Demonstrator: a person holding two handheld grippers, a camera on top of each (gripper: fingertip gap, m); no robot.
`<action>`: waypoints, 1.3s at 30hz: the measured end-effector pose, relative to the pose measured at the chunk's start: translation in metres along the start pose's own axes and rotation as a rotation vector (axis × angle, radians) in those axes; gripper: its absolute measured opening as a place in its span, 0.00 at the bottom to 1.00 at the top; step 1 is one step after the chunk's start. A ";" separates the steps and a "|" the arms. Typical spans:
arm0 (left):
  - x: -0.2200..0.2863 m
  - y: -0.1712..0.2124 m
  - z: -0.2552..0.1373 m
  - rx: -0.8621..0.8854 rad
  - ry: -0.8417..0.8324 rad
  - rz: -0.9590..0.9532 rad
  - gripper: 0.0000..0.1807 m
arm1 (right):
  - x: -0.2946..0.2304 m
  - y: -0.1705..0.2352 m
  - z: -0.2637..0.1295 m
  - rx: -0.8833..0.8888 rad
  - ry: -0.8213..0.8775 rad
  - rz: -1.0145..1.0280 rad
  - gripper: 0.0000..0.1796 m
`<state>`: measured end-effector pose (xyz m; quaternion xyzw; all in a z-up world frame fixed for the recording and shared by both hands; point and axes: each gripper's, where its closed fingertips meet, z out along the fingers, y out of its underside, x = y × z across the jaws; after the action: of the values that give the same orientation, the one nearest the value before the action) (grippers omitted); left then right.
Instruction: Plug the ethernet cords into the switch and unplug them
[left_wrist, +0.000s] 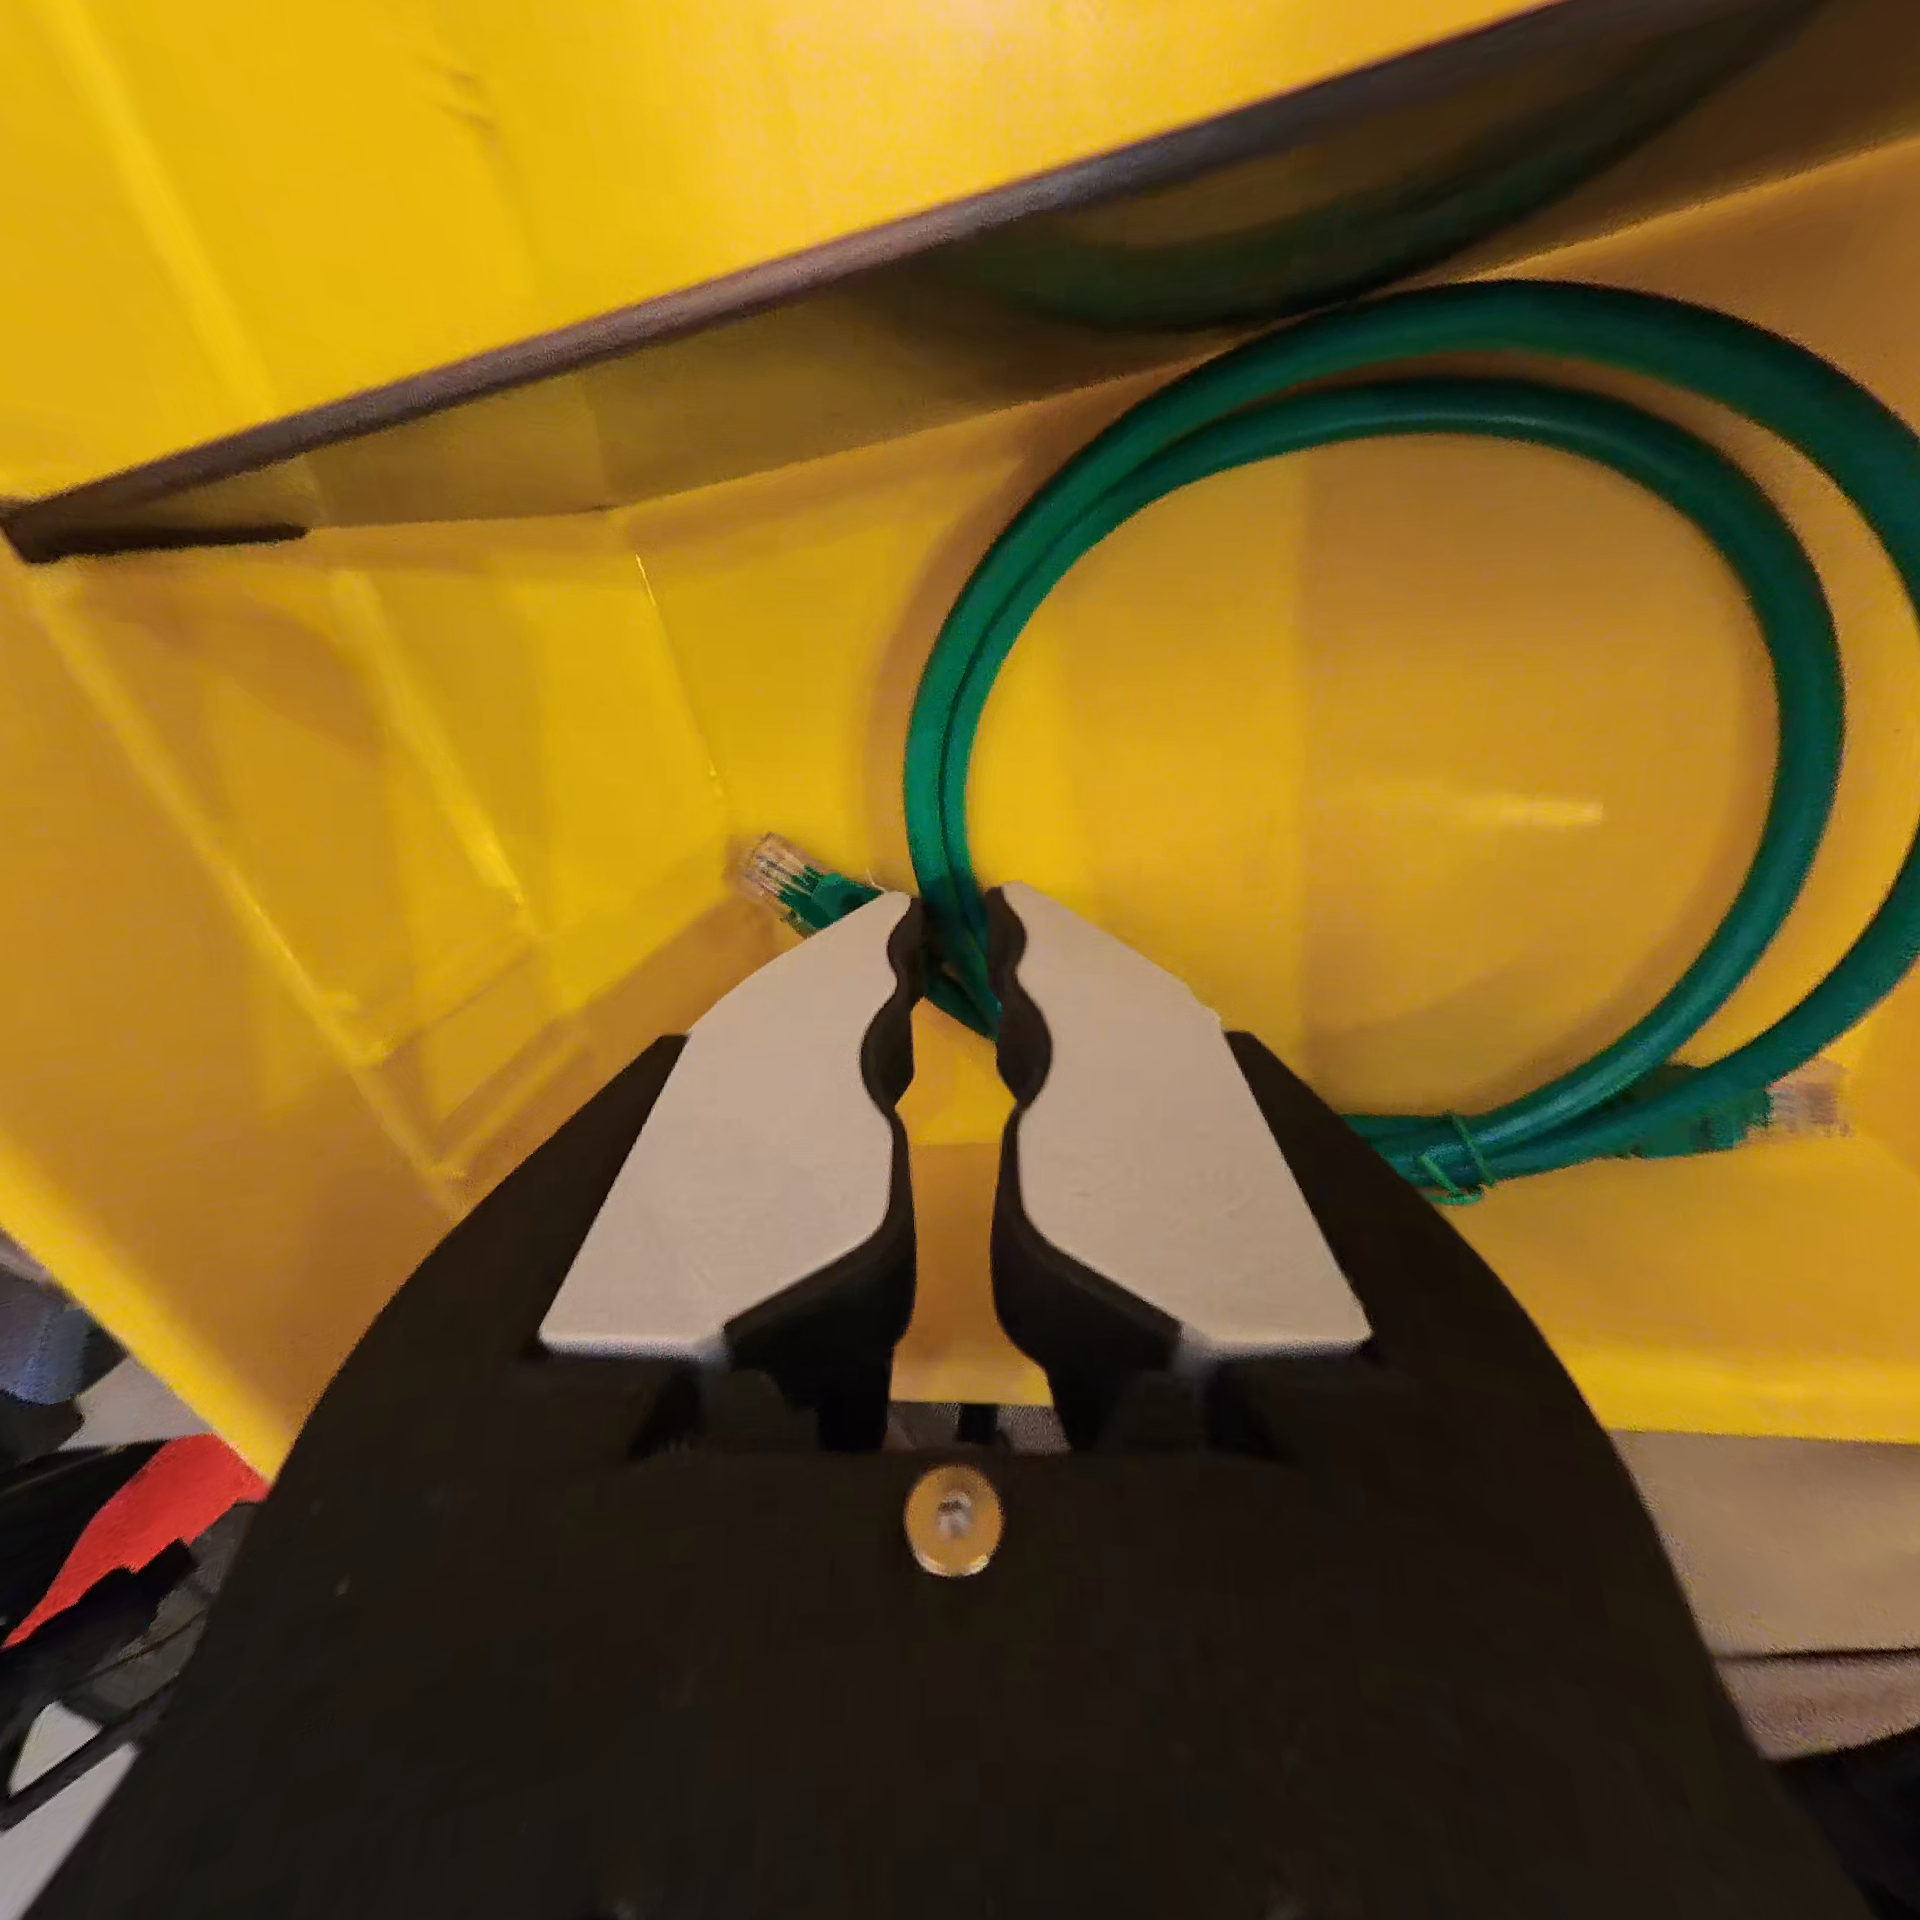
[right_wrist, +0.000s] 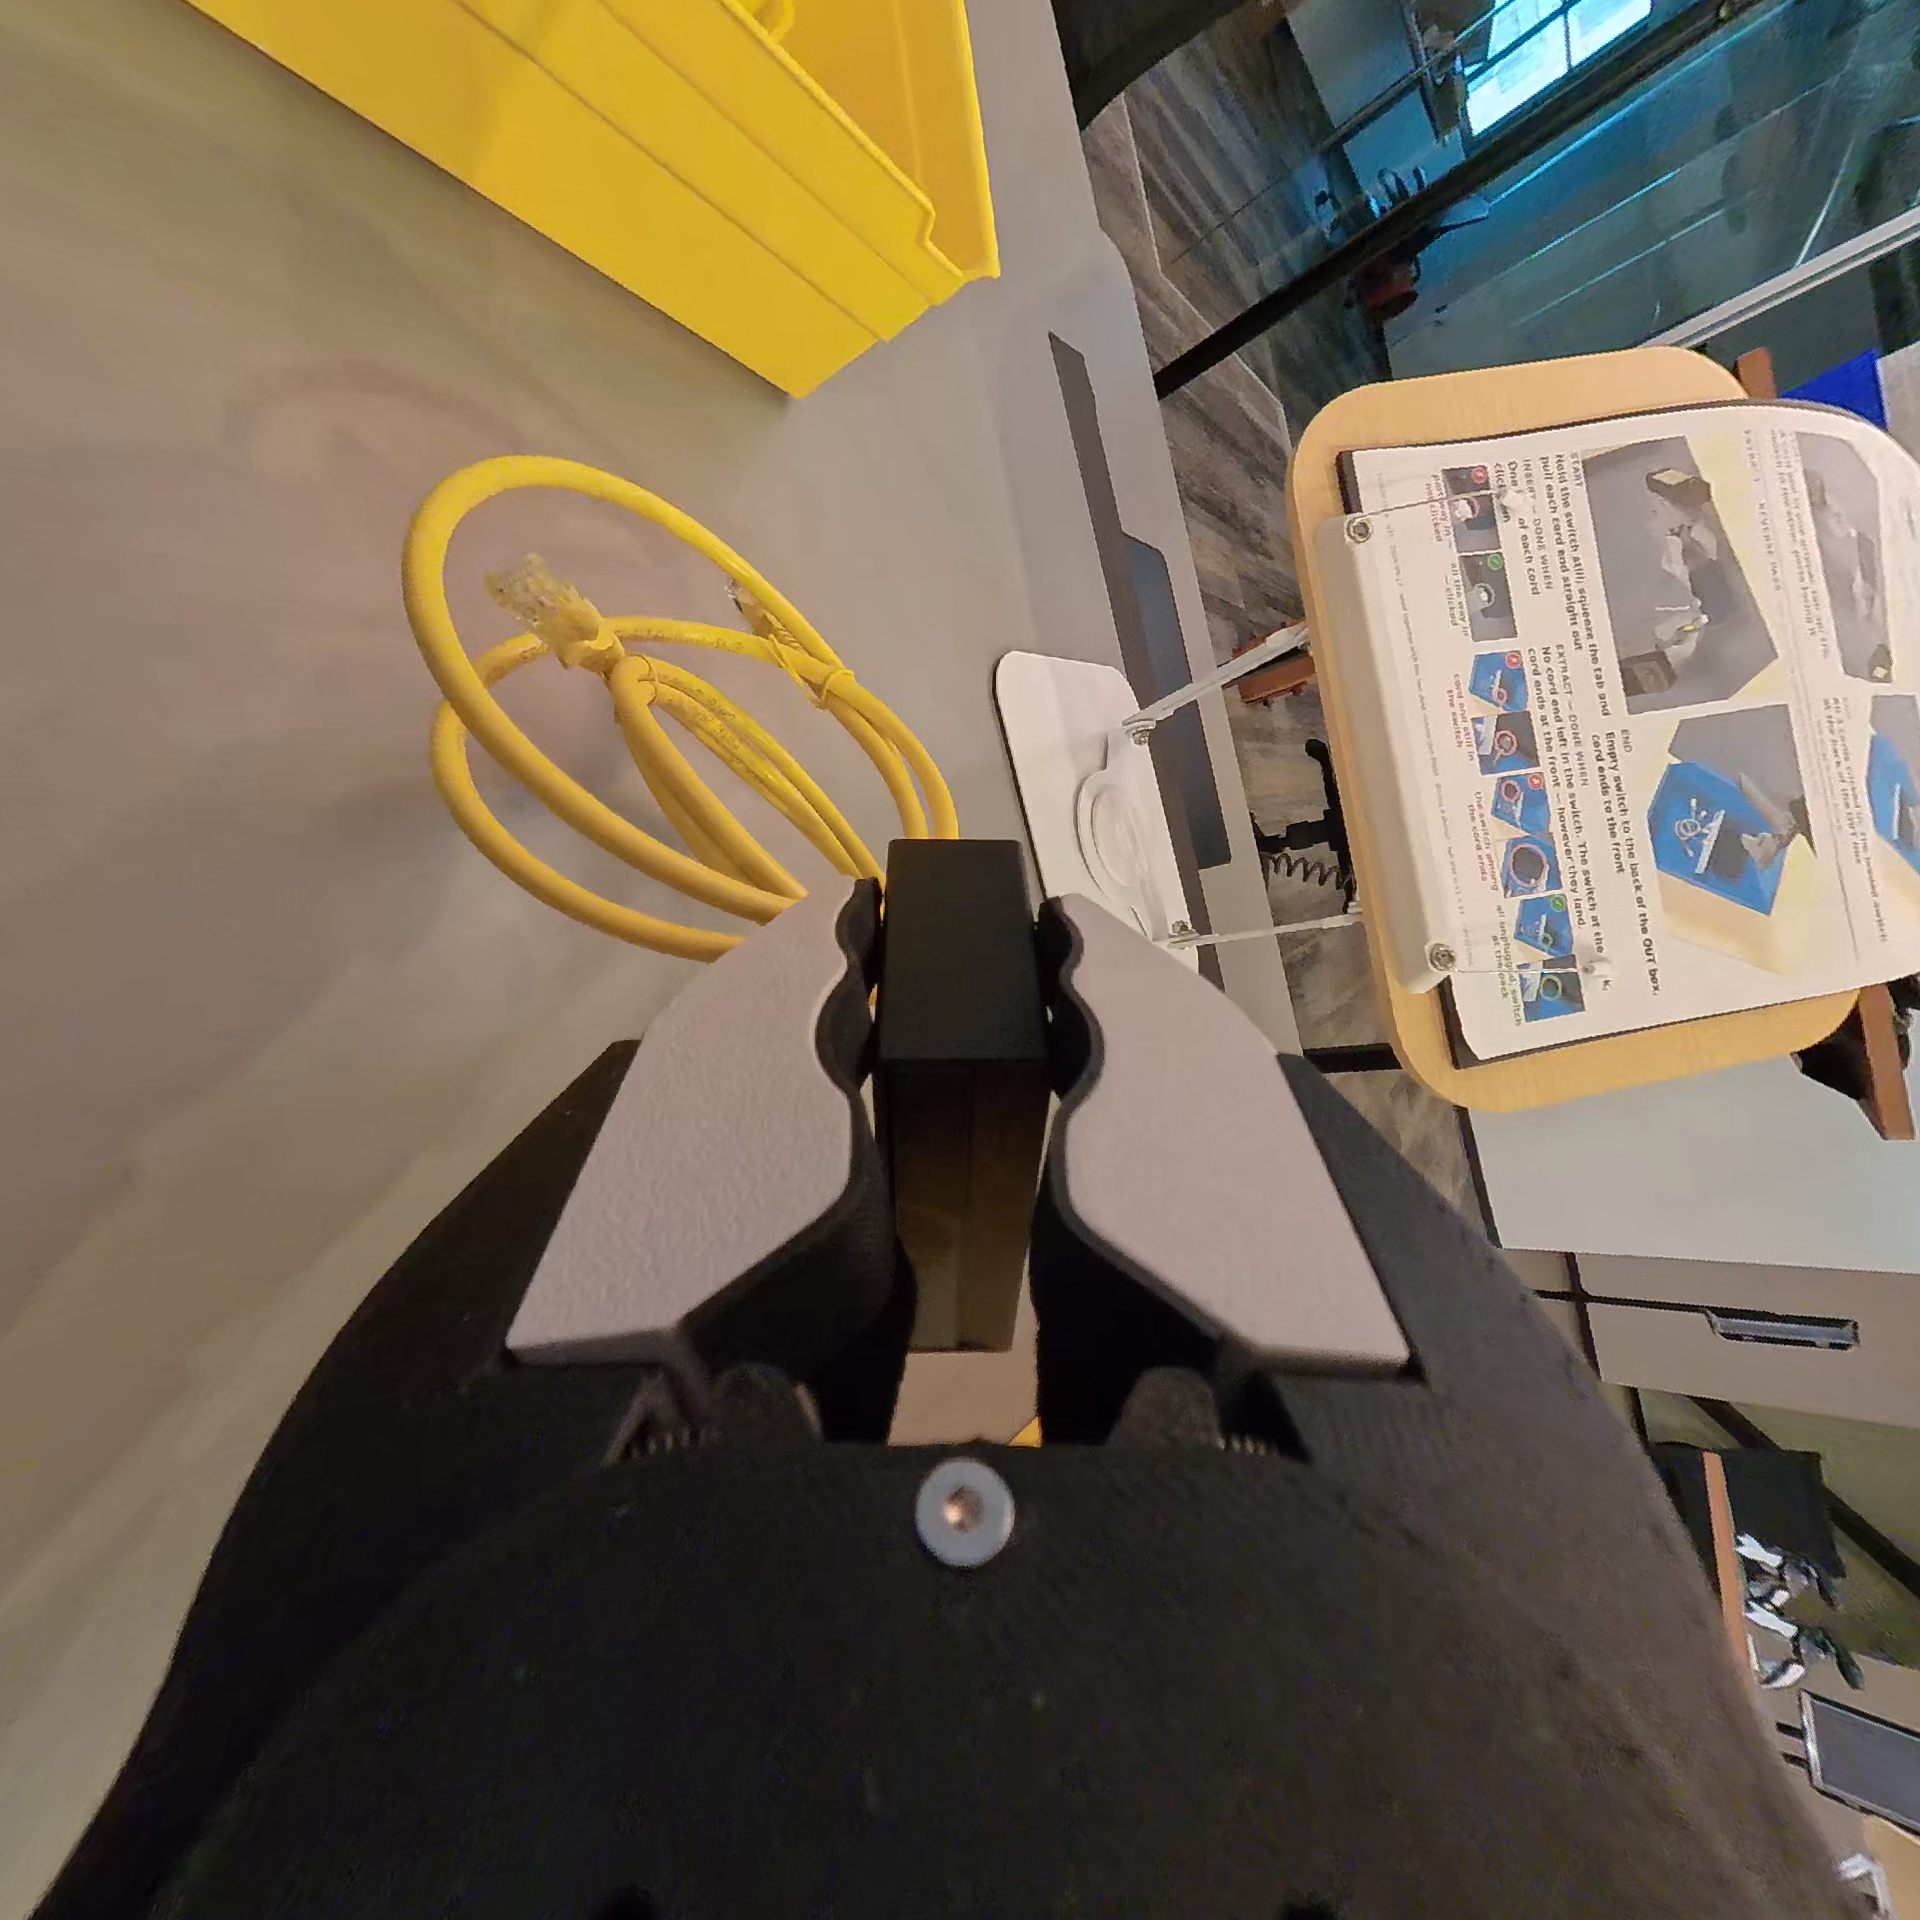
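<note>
Left gripper (left_wrist: 954, 914) is inside a yellow bin (left_wrist: 1351, 1299), tips down near the lower centre of the left wrist view. Jaws sit narrowly apart with strands of the coiled green ethernet cord (left_wrist: 1382, 416) between them; whether the pads actually pinch the cord can't be told. One clear plug (left_wrist: 774, 871) lies just left of the tips, close to the bin's inner corner, so little room on that side. The other plug (left_wrist: 1808, 1107) is at right, blurred, past a green twist tie (left_wrist: 1460, 1158) bundling the coil. Bin floor inside the coil and to the right is open. A dark-edged rim or lid (left_wrist: 623, 322) crosses the upper left diagonally, limiting overhead room.

Right gripper (right_wrist: 958, 914) is clenched on a black box, the switch (right_wrist: 961, 966), held end-on between the pads, frame centre. Ports not visible from this angle. Only this view shows the yellow ethernet cord (right_wrist: 582, 790), coiled on the grey table (right_wrist: 208, 1039) at middle left, both plugs free, well clear of the table edge. Stacked yellow bins (right_wrist: 727, 177) sit upper left; open table between them and the coil.

An instruction sheet (right_wrist: 1662, 727) with photos and printed text stands on a wooden stand at right, beyond the table edge. No brand markings readable on the switch or cords.
</note>
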<state>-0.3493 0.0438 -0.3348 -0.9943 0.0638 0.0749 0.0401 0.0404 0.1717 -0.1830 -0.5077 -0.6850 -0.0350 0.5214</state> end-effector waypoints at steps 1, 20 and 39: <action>-0.001 0.000 0.000 0.011 0.005 0.006 0.05 | 0.000 0.000 0.000 0.004 0.002 0.004 0.16; 0.062 -0.084 -0.244 0.908 -0.019 0.501 0.03 | 0.009 0.011 -0.005 0.000 0.005 0.044 0.16; 0.264 -0.153 -0.076 0.486 0.041 1.058 0.06 | 0.007 0.068 -0.020 -0.109 -0.018 0.138 0.16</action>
<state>-0.0586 0.1566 -0.2898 -0.7908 0.5679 0.0486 0.2232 0.1035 0.1973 -0.2018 -0.5815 -0.6501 -0.0318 0.4880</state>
